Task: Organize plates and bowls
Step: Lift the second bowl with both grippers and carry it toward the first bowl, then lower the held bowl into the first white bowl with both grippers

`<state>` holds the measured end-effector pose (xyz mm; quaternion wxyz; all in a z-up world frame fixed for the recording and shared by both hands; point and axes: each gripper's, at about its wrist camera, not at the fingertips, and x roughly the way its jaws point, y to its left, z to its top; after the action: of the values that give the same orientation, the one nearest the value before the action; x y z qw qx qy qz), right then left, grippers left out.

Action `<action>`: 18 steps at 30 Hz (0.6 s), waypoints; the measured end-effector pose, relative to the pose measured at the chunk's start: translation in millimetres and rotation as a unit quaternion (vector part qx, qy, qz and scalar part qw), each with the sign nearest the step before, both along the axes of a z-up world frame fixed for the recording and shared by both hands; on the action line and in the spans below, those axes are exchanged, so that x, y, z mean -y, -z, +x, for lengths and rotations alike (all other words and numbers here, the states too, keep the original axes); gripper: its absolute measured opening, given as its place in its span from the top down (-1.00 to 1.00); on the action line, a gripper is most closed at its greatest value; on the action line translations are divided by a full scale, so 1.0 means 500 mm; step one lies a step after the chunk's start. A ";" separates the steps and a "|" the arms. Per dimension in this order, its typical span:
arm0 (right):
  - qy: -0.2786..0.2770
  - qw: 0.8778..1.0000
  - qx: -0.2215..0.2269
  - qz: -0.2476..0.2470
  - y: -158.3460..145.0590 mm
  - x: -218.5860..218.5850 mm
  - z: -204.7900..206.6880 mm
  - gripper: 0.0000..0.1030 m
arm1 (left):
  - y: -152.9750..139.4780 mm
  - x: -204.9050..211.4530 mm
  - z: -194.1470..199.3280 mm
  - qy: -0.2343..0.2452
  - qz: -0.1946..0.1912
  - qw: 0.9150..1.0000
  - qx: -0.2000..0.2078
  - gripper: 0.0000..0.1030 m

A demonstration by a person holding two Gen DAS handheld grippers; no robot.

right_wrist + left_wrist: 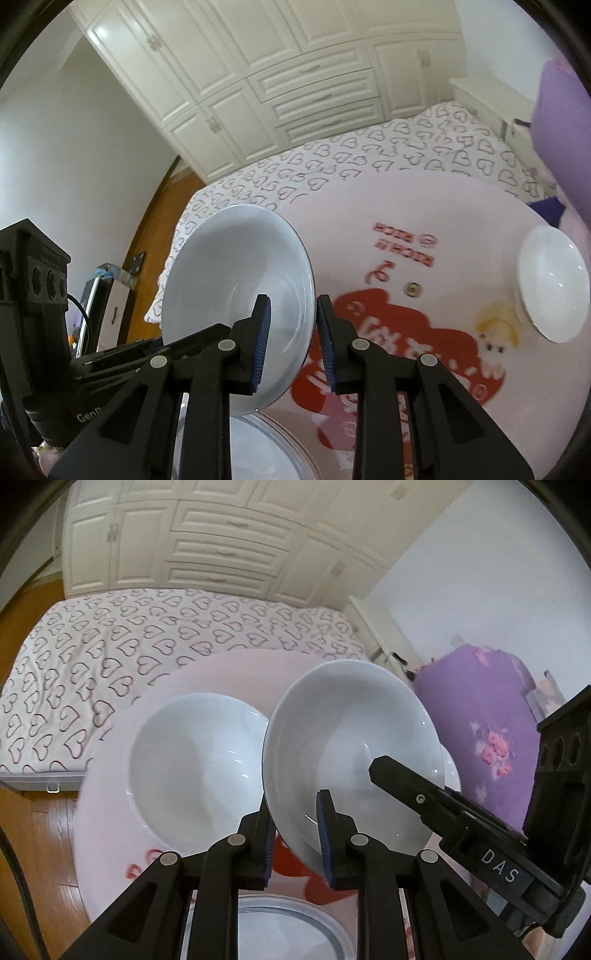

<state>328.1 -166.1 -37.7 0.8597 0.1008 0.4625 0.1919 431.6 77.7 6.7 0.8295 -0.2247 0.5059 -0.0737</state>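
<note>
Bowl (351,738) aloft over a round pink tabletop (110,830), tilted up on edge and carried by its rim. My left tool (293,801) is nearly closed, 1 blue pad inside the rim and 1 outside. My right tool (292,299) is clamped the same way on the rim of a white bowl. Its black finger reaches into the hollow in the left wrist view, so I judge that both tools share 1 bowl from 2 sides.

Rim grips make sense here. The wall is too wide for narrow jaws, while the thin lip fits them, and 2 holds should stop the smooth, glazed piece from swinging.

A second bowl (195,768) sits open side up on the tabletop towards its left edge in the left wrist view, just beside the lifted one. I read it as the likely nesting spot, though I cannot tell for certain. Below both tools, at the tabletop's near edge, lies a blurred rimmed dish (284,923). The bed behind carries none of the crockery.
</note>
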 end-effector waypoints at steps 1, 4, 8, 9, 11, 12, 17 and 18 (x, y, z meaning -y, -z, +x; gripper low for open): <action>-0.004 1.000 -0.001 0.000 0.000 -0.007 0.006 0.50 | -0.002 -0.011 -0.004 -0.003 0.001 1.000 -0.001 0.68; -0.018 1.000 -0.006 0.001 0.002 -0.036 0.022 0.50 | -0.005 -0.035 -0.018 -0.013 0.003 1.000 -0.005 0.68; -0.030 0.999 -0.013 -0.003 0.007 -0.064 0.033 0.50 | -0.008 -0.045 -0.019 -0.021 0.011 1.000 -0.008 0.67; -0.033 0.999 -0.016 -0.003 0.010 -0.069 0.036 0.50 | -0.007 -0.043 -0.015 -0.022 0.012 1.000 -0.010 0.67; -0.039 0.999 -0.023 -0.002 0.018 -0.079 0.041 0.50 | -0.007 -0.045 -0.014 -0.026 0.016 0.999 -0.014 0.67; -0.042 0.999 -0.025 -0.002 0.021 -0.085 0.040 0.50 | -0.008 -0.044 -0.011 -0.027 0.017 0.999 -0.015 0.67; -0.053 0.998 -0.041 -0.005 0.046 -0.103 0.046 0.50 | -0.004 -0.041 -0.003 -0.032 0.027 0.999 -0.024 0.66; -0.055 0.998 -0.045 -0.004 0.050 -0.106 0.048 0.50 | -0.003 -0.041 -0.002 -0.033 0.028 0.999 -0.026 0.66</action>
<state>352.2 -112.8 -62.7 0.8269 0.0801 0.5061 0.2318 430.6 98.0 8.1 0.8242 -0.2197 0.5213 -0.0260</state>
